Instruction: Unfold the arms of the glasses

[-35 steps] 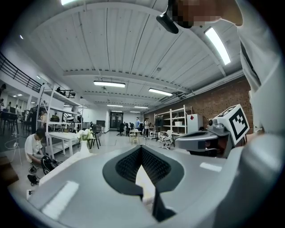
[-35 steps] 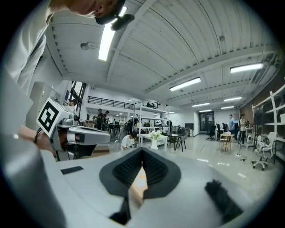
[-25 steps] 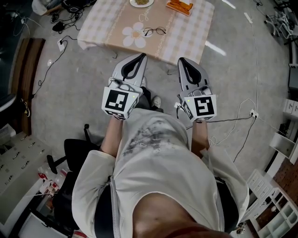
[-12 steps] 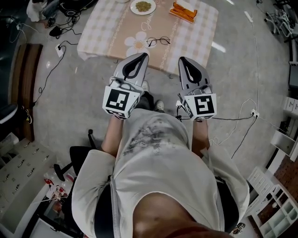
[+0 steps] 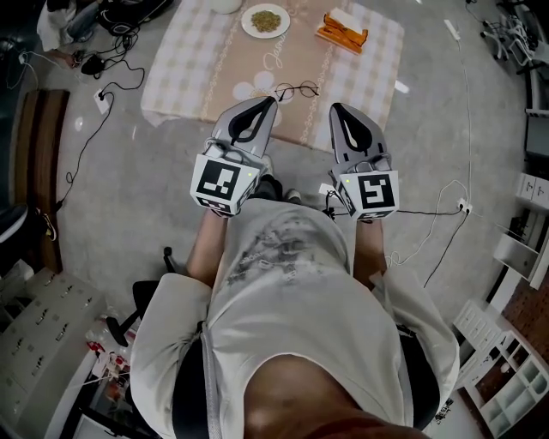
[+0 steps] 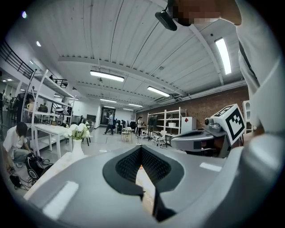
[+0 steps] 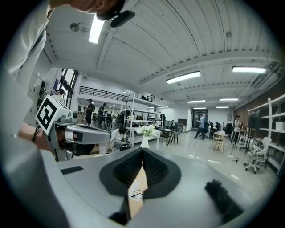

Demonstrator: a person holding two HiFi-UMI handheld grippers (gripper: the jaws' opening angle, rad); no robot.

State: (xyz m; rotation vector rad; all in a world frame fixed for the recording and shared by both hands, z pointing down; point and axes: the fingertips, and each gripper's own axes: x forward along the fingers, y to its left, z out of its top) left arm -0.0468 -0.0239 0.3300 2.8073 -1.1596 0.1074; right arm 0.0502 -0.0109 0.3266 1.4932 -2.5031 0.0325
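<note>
Head view: approach step, by my reading, with no contact yet. The glasses lie on the checked table, beyond and between the two sets of jaws, a little nearer the left gripper than the right gripper. Both grippers are held side by side over the floor at the near edge of the table, tips pointing toward it. A plate and an orange packet sit farther off, well past the glasses. Whether the arms are folded is too small to tell here. Left gripper view: jaws closed together at the tips, nothing between the pads; only a sliver of tablecloth shows through the slot behind them. A vase of flowers stands off to the left of the jaws. Right gripper view: jaws likewise pressed together and empty; the glasses show small through the slot, ahead of and below the tips, not touched. Next move, as I judge it: bring both grippers forward and down over the table, part the jaws, steady the frame with one and catch an arm with the other.
</note>
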